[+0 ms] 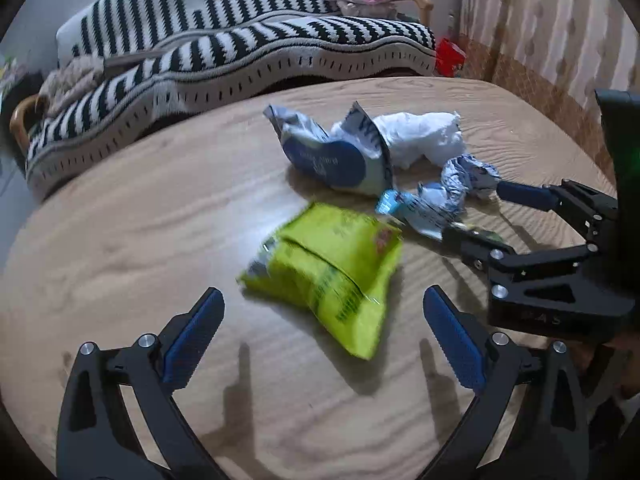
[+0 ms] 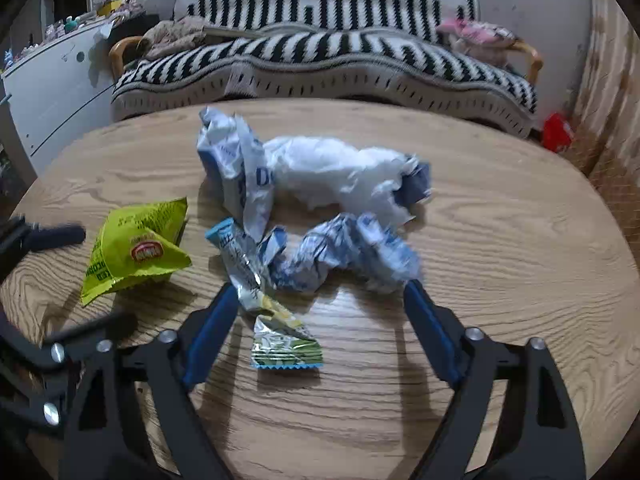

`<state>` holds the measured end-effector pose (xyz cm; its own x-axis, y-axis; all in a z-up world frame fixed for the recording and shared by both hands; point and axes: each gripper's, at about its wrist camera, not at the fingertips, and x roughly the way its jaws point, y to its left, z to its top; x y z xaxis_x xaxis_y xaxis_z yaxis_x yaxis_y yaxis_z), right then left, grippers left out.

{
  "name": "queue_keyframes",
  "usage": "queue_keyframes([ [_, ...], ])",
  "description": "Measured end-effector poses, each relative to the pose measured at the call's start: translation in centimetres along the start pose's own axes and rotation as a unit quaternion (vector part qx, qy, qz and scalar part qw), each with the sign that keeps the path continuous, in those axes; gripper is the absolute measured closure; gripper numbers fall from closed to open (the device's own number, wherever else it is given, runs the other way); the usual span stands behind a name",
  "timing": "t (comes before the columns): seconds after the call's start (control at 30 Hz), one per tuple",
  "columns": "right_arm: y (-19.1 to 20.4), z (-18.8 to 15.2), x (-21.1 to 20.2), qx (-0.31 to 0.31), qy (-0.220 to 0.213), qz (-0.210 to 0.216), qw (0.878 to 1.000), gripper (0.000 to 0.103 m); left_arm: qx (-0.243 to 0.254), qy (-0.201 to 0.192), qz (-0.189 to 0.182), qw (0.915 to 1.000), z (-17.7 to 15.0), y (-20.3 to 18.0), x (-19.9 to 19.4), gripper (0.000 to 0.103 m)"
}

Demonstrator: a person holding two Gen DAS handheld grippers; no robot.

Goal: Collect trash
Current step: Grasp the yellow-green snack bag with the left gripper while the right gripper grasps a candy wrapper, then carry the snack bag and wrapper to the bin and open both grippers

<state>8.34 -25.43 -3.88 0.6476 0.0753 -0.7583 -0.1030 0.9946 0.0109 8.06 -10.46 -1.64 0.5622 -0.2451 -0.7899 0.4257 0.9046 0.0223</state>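
Both views sit low over the wooden table (image 1: 120,240), looking across it toward the far edge and the striped sofa (image 1: 240,48) behind. The left wrist view stands close behind the green packet (image 1: 328,272); the right wrist view faces the crumpled wrappers (image 2: 344,252). They share the litter and sofa.

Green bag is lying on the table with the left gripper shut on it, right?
Not quite. The green bag does lie on the table, but the left gripper is open, its fingers either side of the bag, as the left wrist view shows.
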Motion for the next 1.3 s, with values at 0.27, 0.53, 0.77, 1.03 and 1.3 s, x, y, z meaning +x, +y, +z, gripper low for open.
queue_keyframes([
  [0.27, 1.6, -0.1, 0.6, -0.027, 0.013, 0.025, 0.999, 0.051, 0.081, 0.010, -0.039, 0.9959, 1.6, 0.2, 3.1, 0.006],
  [0.53, 0.9, -0.2, -0.4, -0.001, -0.007, 0.066, 0.998, 0.072, 0.042, 0.033, -0.045, 0.9976, 2.0, 1.1, 4.2, 0.034],
  [0.77, -0.1, -1.0, -2.1, 0.008, -0.022, 0.062, 0.998, 0.072, 0.027, 0.036, -0.024, 0.9987, 1.6, 0.8, 2.9, 0.034],
  [1.03, -0.3, -1.4, -2.9, 0.013, -0.027, 0.048, 0.998, 0.072, 0.039, 0.036, -0.005, 0.9985, 0.8, -0.1, 2.3, 0.034],
  [1.3, 0.1, -1.3, -2.9, 0.010, -0.025, 0.046, 0.999, 0.072, 0.042, 0.041, -0.004, 0.9983, 0.3, -0.4, 2.3, 0.034],
])
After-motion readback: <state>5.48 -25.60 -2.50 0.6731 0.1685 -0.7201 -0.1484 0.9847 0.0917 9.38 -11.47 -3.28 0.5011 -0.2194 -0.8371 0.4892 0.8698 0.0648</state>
